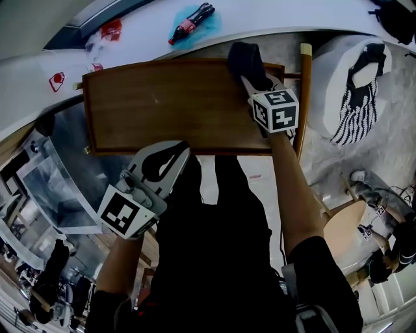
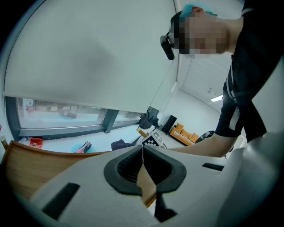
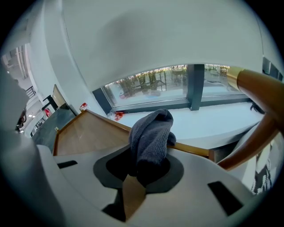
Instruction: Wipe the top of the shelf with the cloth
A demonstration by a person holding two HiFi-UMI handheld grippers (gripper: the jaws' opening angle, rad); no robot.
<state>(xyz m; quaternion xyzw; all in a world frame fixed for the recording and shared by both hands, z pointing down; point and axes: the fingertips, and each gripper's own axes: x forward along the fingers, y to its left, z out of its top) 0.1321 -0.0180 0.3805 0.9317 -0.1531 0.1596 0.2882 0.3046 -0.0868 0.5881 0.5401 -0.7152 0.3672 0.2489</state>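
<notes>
The shelf top [image 1: 162,104] is a rectangular panel of brown, smooth-grained wood with a slightly raised rim on all four edges. The cloth [image 1: 246,62] is a dark grey, coarse-knit fabric, bunched into a thick folded wad; it sits at the far right corner of the shelf top and overlaps the far rim. The right gripper [image 1: 255,88] reaches across the right end of the shelf top, with its marker cube above the near right part of the panel. In the right gripper view, this gripper [image 3: 144,166] is clenched on the cloth [image 3: 151,137]: the lower end of the wad fills the black padded recess between the jaws and the upper end stands proud of the tips. Contact between cloth and wood cannot be confirmed. The left gripper [image 1: 182,153] is held at the near edge of the shelf top, about midway along it. In the left gripper view, this gripper [image 2: 143,153] has a pale grey moulded body and black ribbed pads; the jaw tips meet in a closed line with nothing between them, and the wood shows through the gap behind the tips. A white ledge [image 1: 273,19] runs along the far edge of the shelf top and carries a bottle [image 1: 190,23].
</notes>
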